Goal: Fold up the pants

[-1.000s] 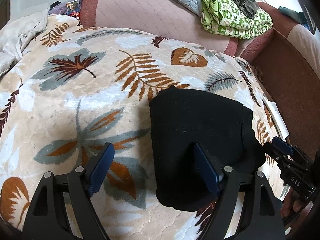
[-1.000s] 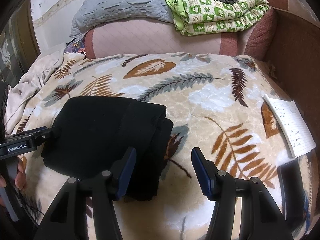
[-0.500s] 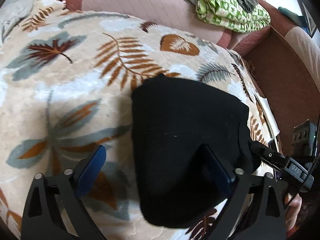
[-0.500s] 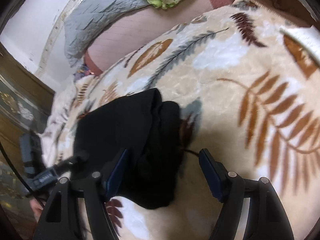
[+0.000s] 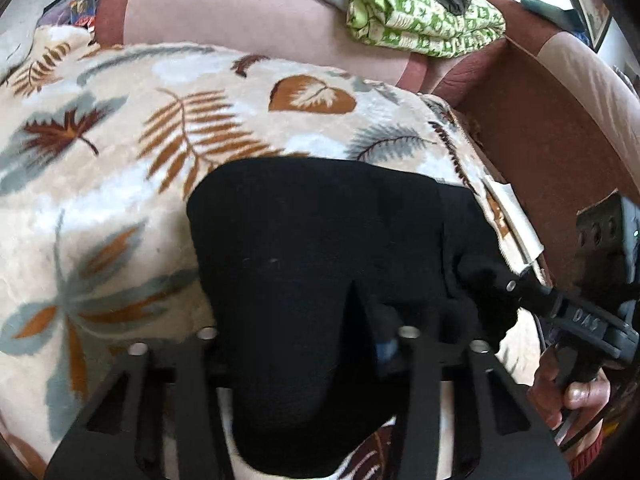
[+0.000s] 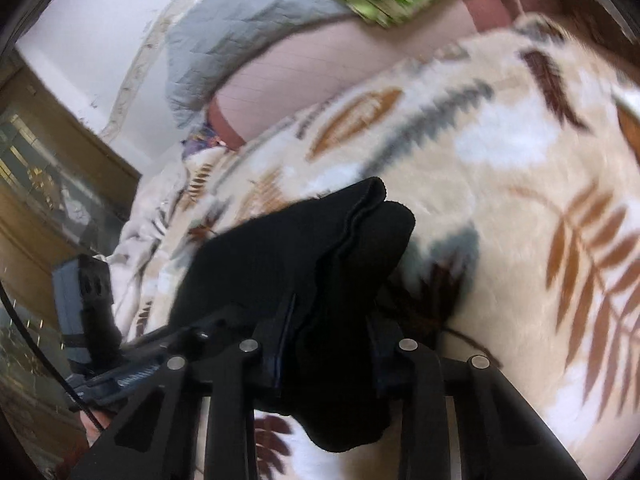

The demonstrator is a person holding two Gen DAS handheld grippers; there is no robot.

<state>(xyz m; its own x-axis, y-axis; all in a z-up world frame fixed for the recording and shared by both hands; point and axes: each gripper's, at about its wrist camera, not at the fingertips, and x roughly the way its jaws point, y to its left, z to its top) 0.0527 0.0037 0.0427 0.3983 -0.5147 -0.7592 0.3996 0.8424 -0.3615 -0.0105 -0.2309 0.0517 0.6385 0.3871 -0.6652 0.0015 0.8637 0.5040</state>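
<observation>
Both grippers, left (image 5: 308, 344) and right (image 6: 328, 344), have just been closing and are now pinching the near edge of the black pants (image 5: 320, 232), which are lying already folded compactly on the leaf-patterned blanket (image 5: 120, 160); one last fold or a lift appears outstanding.

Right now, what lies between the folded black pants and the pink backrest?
Only bare leaf-print blanket lies between the black pants and the pink backrest; nothing rests on that stretch, as the left wrist view shows.

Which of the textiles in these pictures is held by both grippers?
The black pants, lying on the leaf-patterned blanket. The green checked quilt and grey quilt rest untouched at the back.
</observation>
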